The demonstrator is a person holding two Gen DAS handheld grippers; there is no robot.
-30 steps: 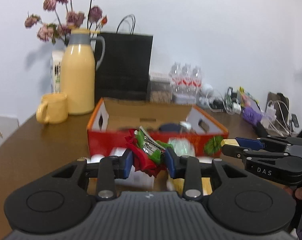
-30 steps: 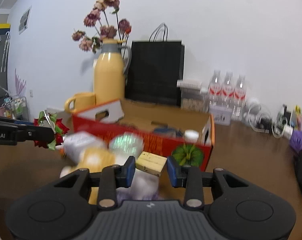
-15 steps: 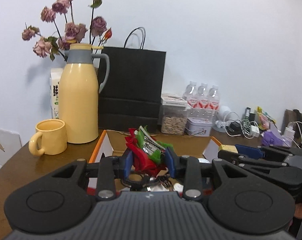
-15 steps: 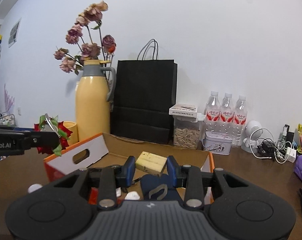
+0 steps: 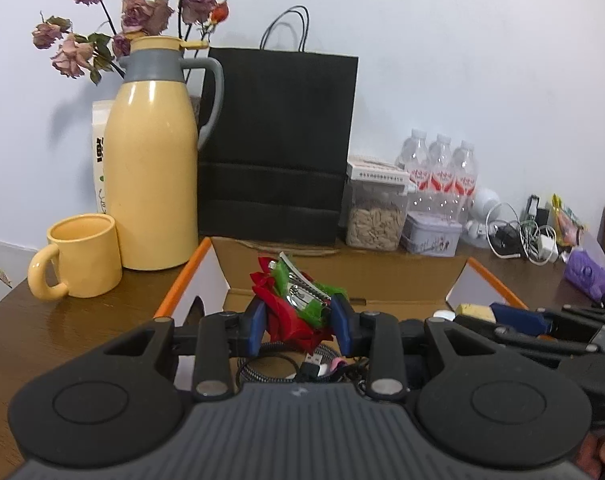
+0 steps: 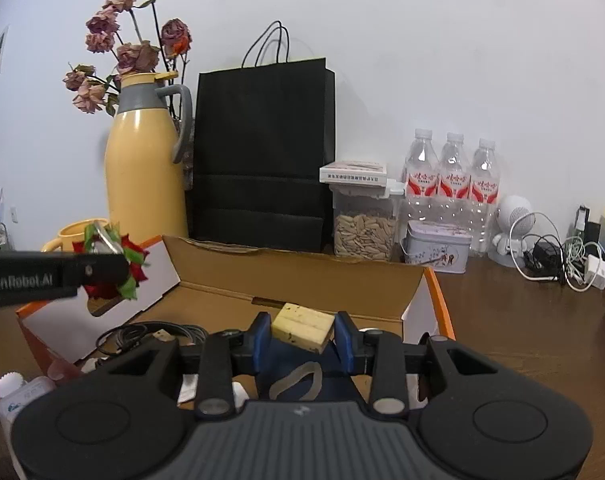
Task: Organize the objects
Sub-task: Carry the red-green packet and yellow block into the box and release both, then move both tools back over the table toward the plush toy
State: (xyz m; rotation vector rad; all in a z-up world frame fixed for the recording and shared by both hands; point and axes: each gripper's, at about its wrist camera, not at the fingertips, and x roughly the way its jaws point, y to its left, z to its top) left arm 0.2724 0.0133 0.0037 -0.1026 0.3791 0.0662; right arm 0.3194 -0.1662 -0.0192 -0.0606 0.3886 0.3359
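Now blue fingers (image 6: 262,338) pinch a speckled rectangular block (image 6: 302,327).

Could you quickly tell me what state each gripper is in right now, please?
Left gripper: closed on a red and green fabric flower hair clip.
Right gripper: closed on a pale yellow speckled rectangular block.

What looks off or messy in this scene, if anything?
Nothing spilled or broken. The dried pink roses behind the yellow thermos jug are wilted and drooping. White chargers and cables lie tangled on the brown table at right. Inside the open orange cardboard box, a black cord sits loosely coiled.
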